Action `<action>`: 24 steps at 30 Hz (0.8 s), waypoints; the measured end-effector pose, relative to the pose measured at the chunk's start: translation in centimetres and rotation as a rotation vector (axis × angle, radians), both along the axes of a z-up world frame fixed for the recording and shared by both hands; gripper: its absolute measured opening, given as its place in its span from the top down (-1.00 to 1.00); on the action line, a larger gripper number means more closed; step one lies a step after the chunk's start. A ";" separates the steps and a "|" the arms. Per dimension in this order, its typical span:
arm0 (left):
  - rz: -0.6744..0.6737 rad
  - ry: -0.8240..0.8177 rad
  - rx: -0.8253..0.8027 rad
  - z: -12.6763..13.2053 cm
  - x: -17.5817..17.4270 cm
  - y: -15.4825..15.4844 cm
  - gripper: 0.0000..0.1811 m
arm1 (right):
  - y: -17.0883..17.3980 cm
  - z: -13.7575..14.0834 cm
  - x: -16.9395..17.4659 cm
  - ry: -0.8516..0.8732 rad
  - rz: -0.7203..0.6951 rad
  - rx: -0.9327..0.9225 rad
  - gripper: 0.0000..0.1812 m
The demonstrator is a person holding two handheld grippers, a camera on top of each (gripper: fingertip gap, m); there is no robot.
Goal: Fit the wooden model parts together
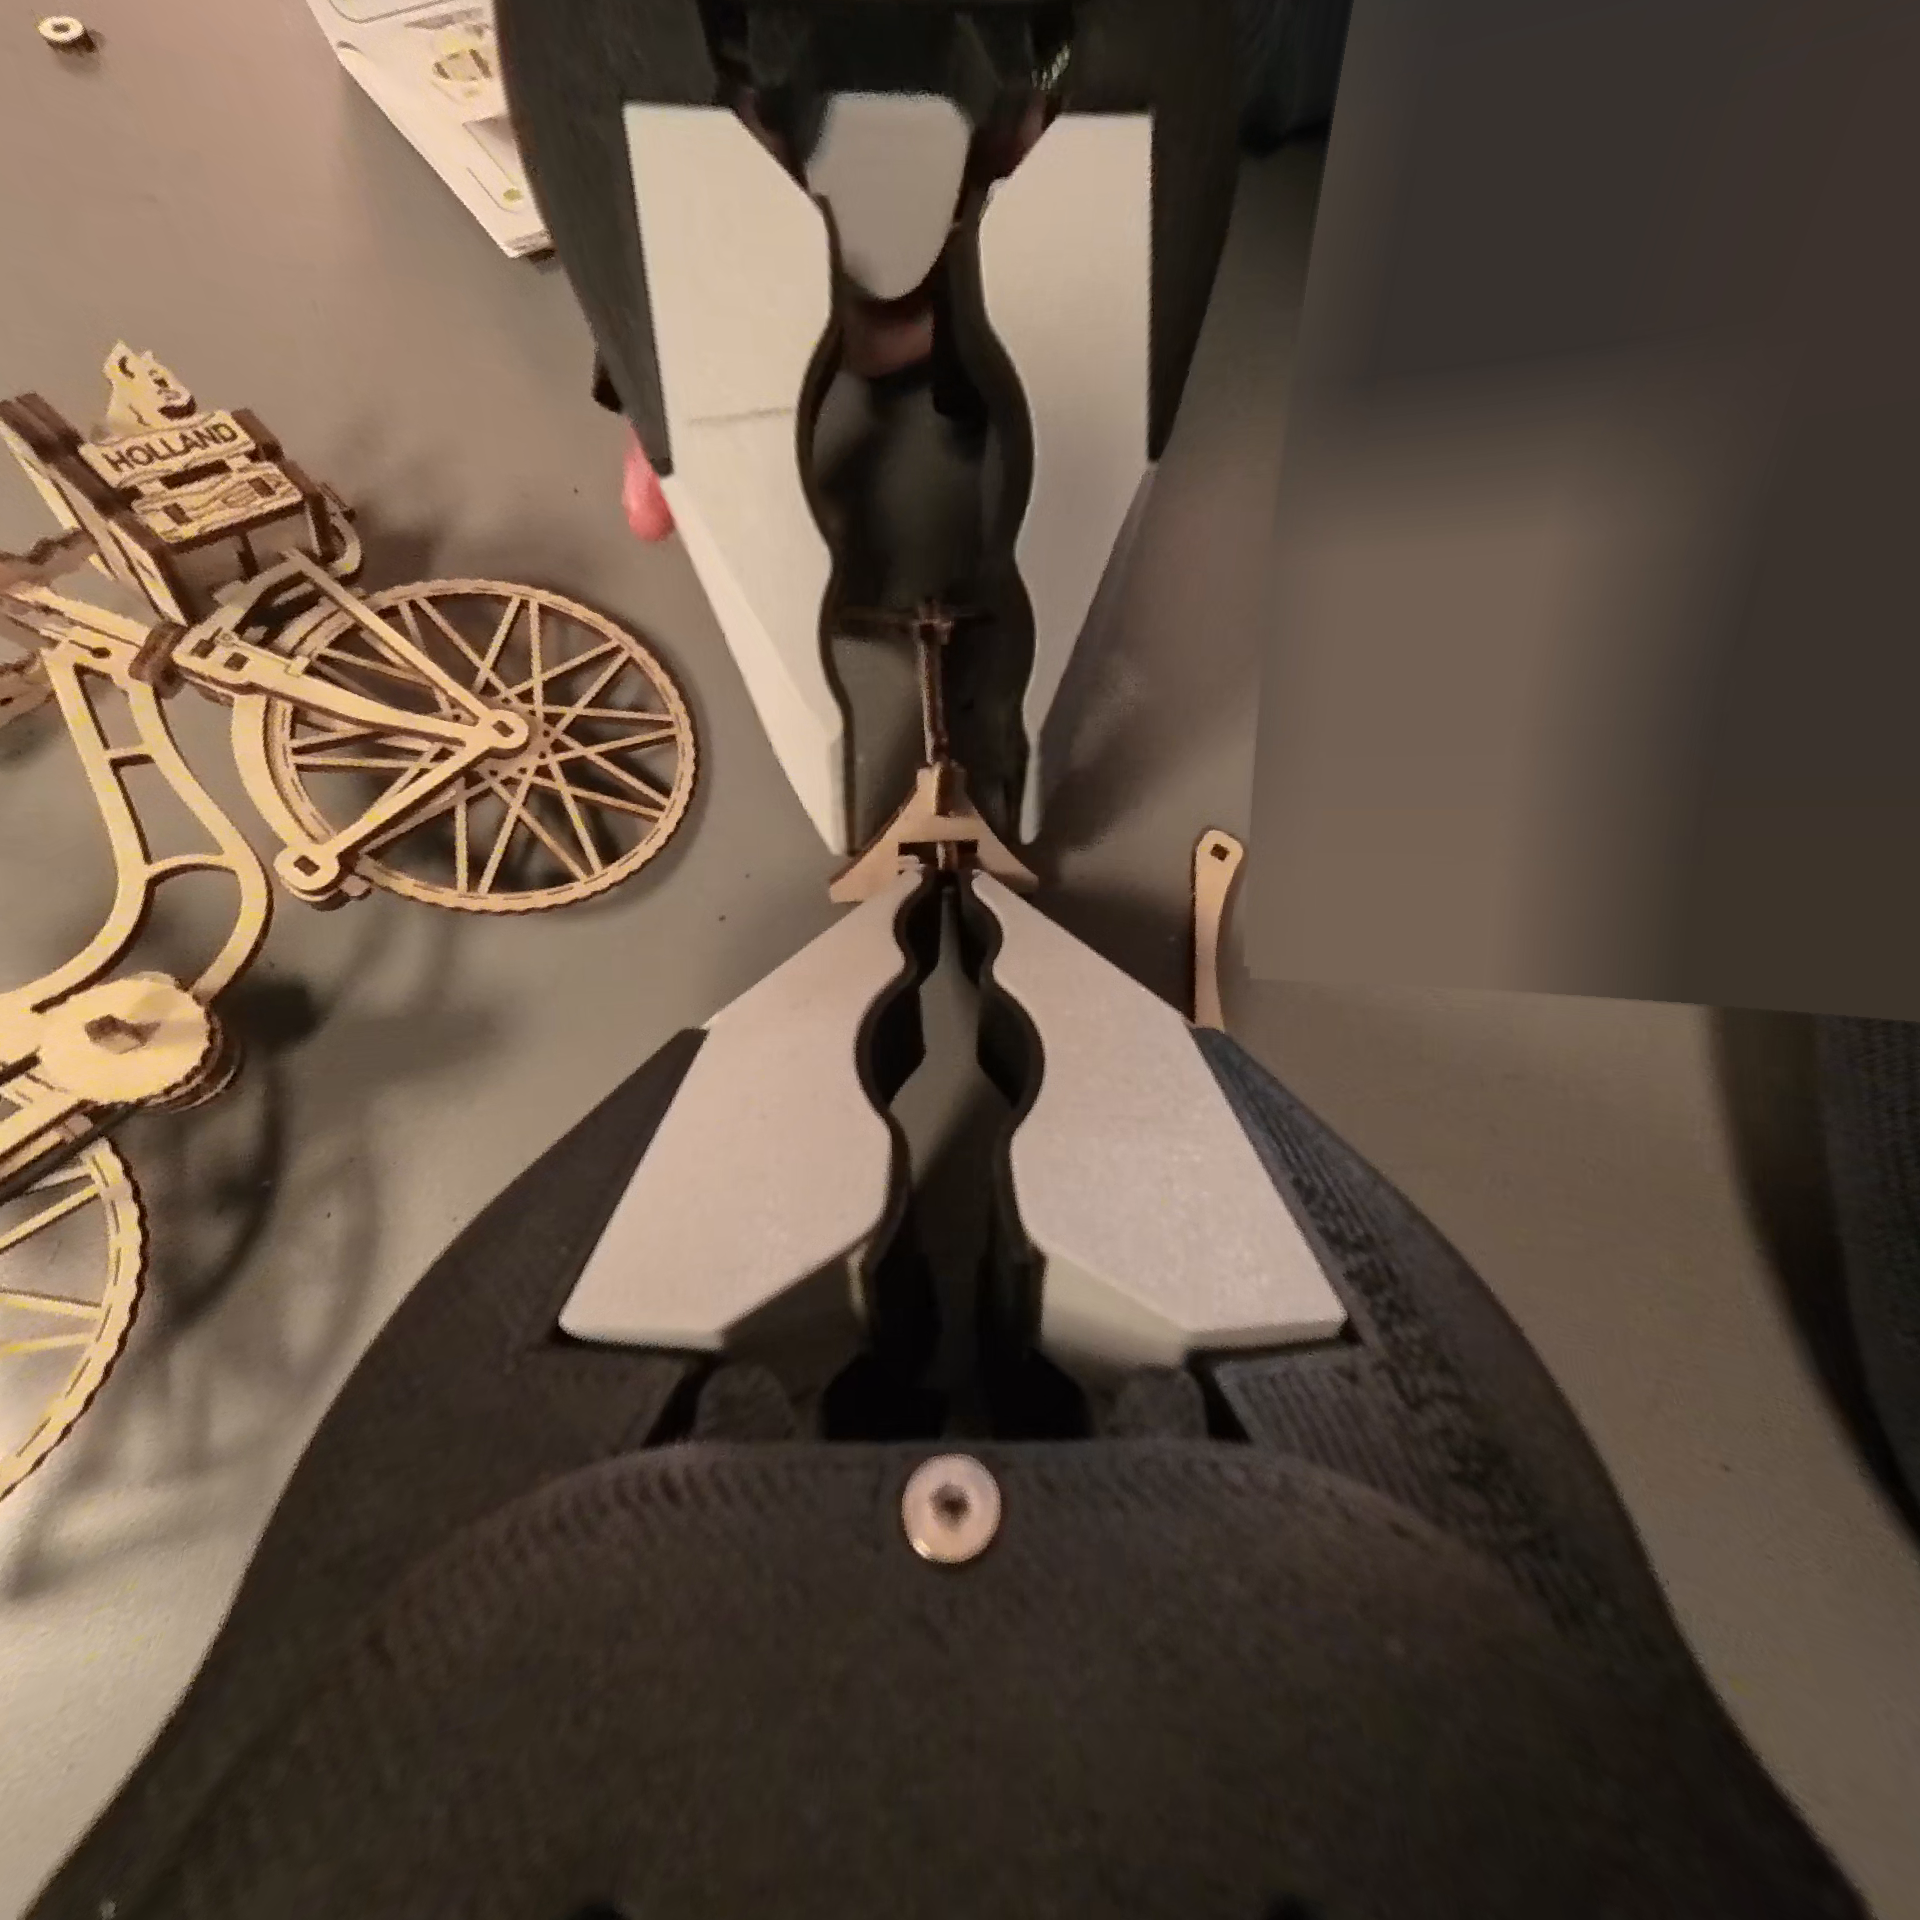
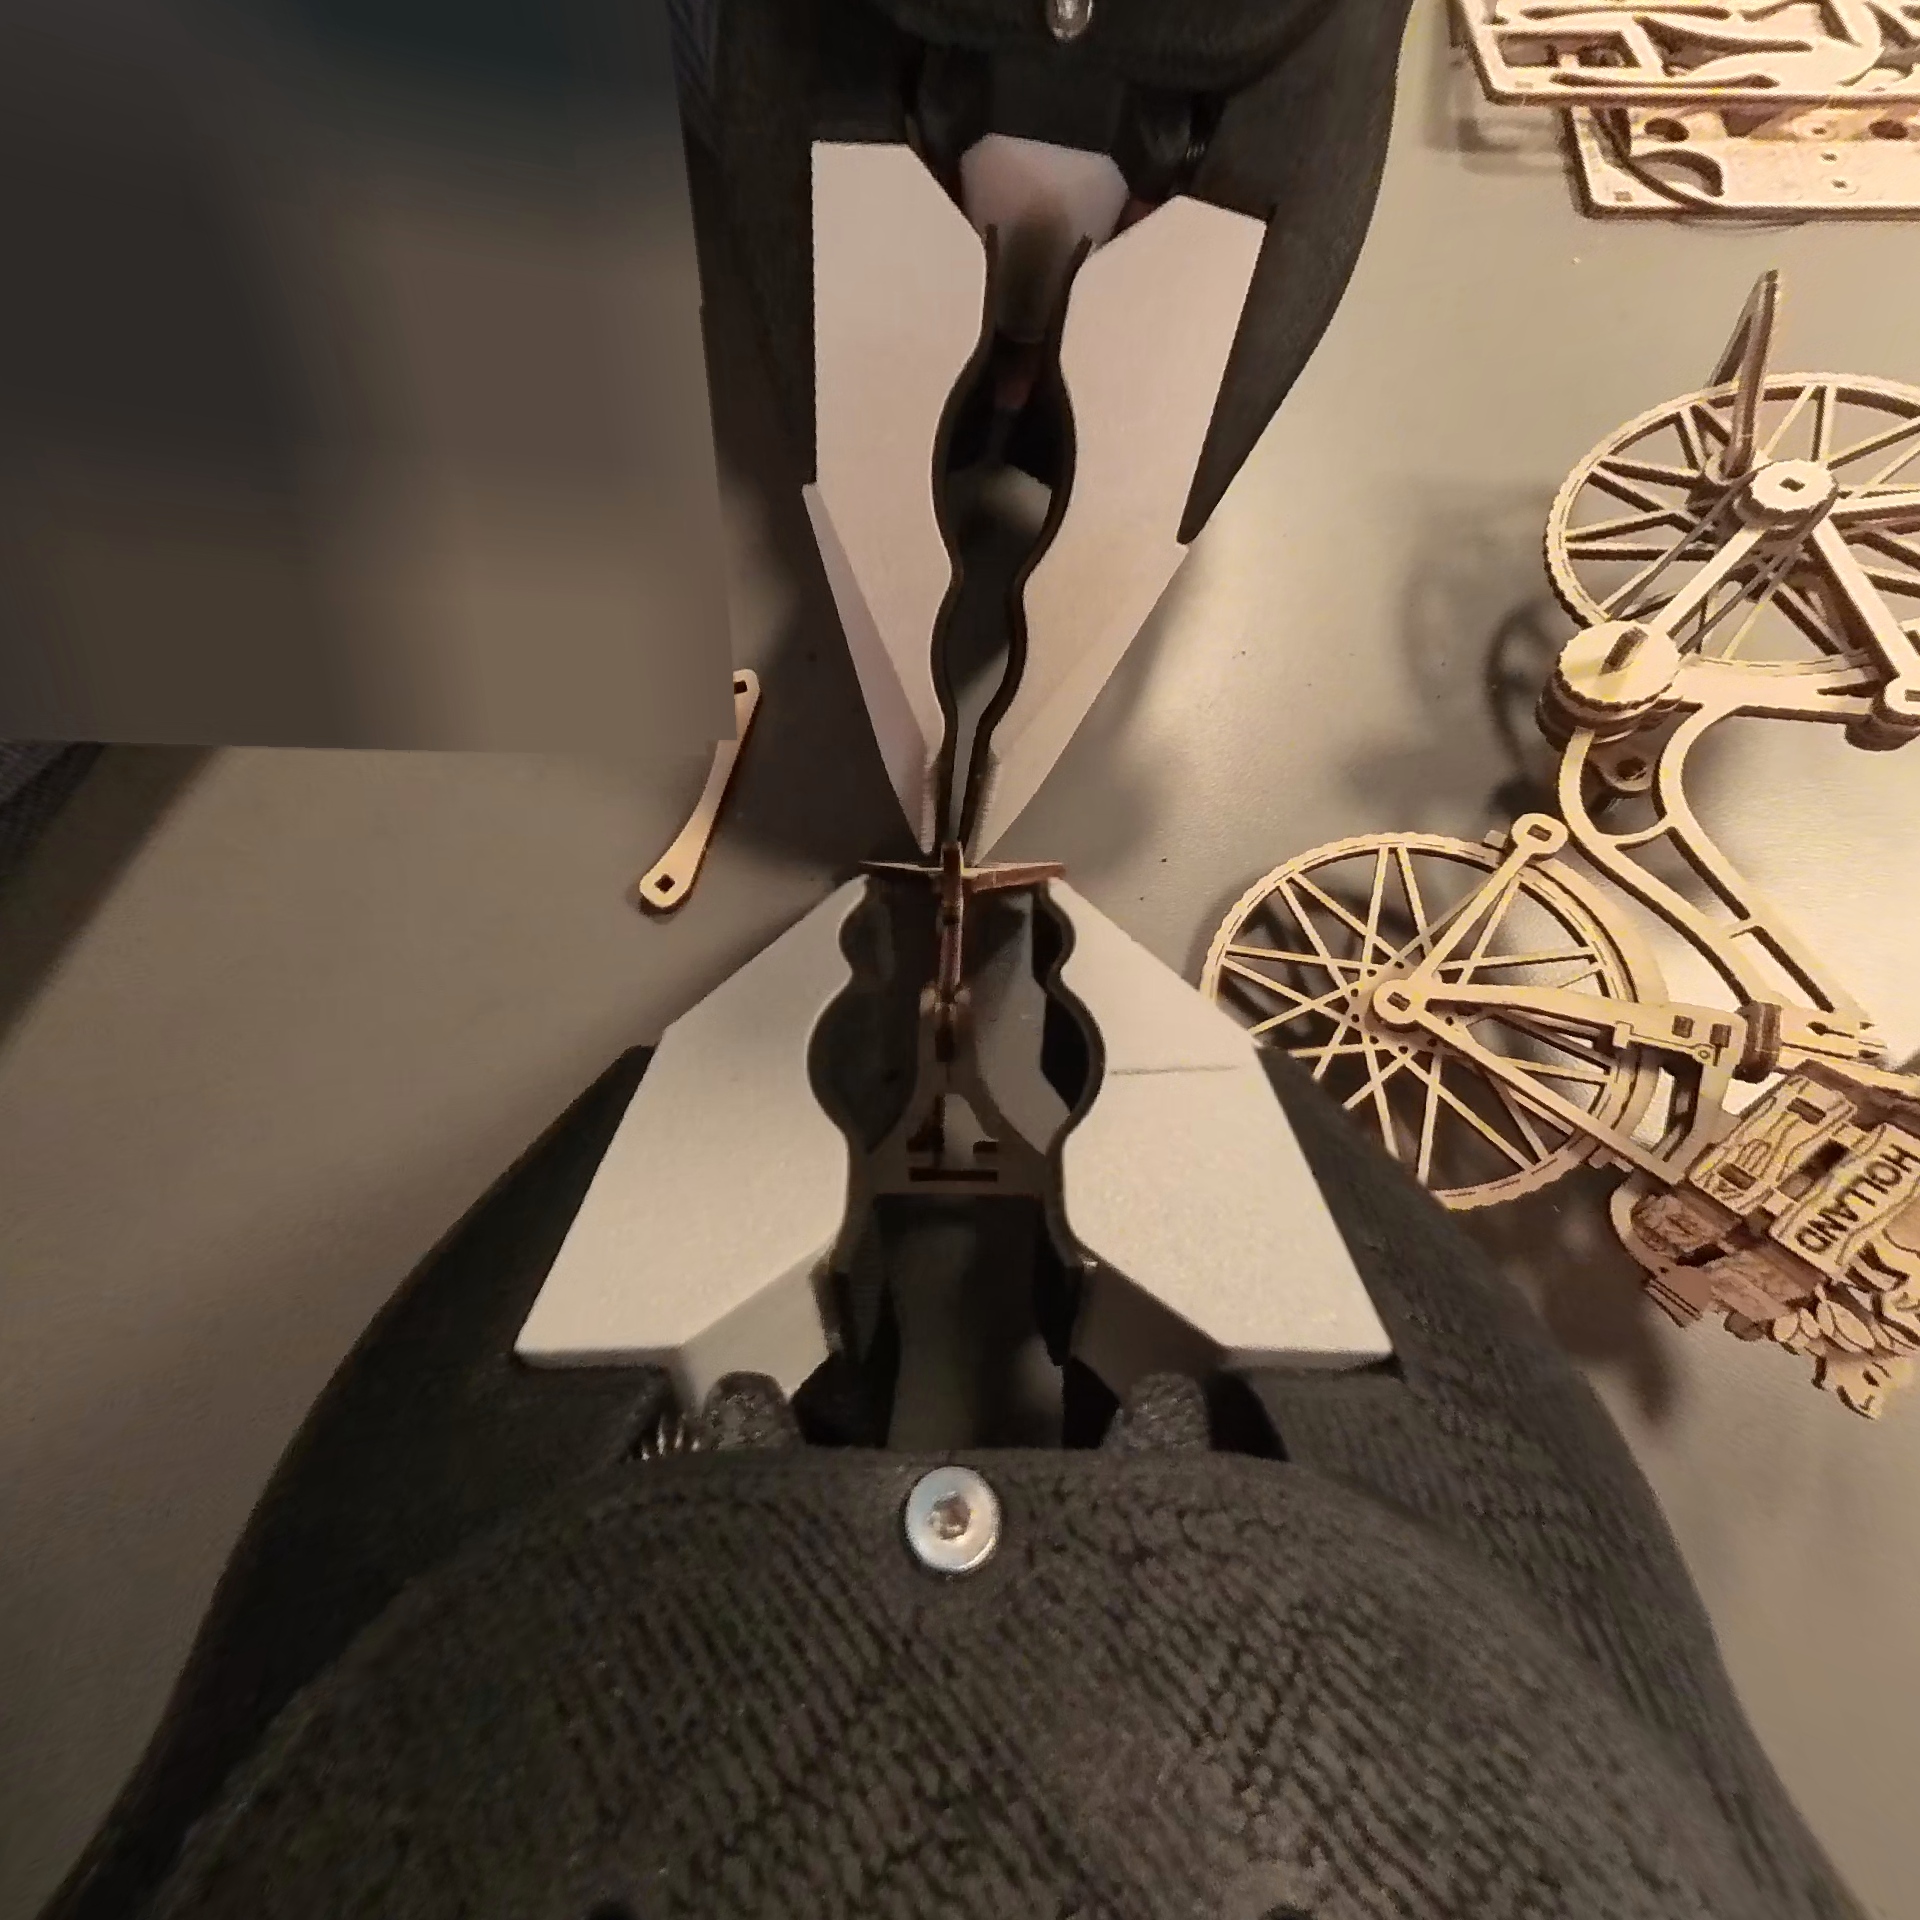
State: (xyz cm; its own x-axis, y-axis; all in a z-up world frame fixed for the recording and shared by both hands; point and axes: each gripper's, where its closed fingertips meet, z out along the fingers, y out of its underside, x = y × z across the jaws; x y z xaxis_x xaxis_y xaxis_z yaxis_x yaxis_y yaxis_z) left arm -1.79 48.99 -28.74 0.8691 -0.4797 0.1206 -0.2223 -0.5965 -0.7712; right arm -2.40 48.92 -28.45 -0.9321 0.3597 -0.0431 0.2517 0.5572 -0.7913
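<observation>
A small wooden sub-assembly (image 2: 948, 1039), a thin stem with a flared flat piece at each end, is held between both grippers above the grey table (image 2: 312, 1039). My right gripper (image 2: 945, 894) is shut on it; its wider arched end is wedged between the fingers. My left gripper (image 1: 948, 896) is shut on the thin tip at the other end, beside the small flared piece (image 1: 932, 847). The two grippers point at each other, tips almost touching. The right gripper (image 1: 935, 821) shows in the left wrist view and the left gripper (image 2: 951, 821) in the right wrist view.
A wooden bicycle model (image 1: 343, 727) lies on its side beside the grippers; it also shows in the right wrist view (image 2: 1507, 987). A loose curved wooden strip (image 1: 1210, 914) lies by the table edge. Wooden part sheets (image 2: 1662, 104) and a paper sheet (image 1: 447, 114) lie farther back. Both grippers' tips are close together, under 4 cm apart.
</observation>
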 end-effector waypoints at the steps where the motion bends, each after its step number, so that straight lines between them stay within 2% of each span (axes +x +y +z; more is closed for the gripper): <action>1: 0.000 0.002 0.000 0.0 0.0 0.0 0.98 | 0.0 0.1 -0.1 0.003 -0.004 -0.006 0.65; 4: -0.003 0.001 -0.001 0.0 0.0 0.0 0.97 | -0.1 0.1 -0.3 0.029 -0.010 0.001 0.54; 21: -0.039 0.005 -0.001 -0.1 0.2 -0.2 0.98 | -0.2 0.0 -0.2 0.031 0.009 0.013 0.70; 22: -0.047 0.004 0.000 -0.1 0.3 -0.3 0.98 | -0.1 -0.1 -0.2 0.033 0.010 0.017 0.81; 24: -0.050 0.011 0.004 -0.1 0.4 -0.2 0.98 | 0.0 -0.1 -0.1 0.032 0.017 0.017 0.82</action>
State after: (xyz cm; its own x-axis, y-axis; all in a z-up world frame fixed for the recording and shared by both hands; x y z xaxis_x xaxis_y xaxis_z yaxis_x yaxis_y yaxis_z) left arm -1.42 48.82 -28.81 0.8454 -0.5228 0.1095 -0.2600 -0.5818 -0.7707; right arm -2.53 48.93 -28.52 -0.9389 0.3442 -0.0075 0.2170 0.5747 -0.7891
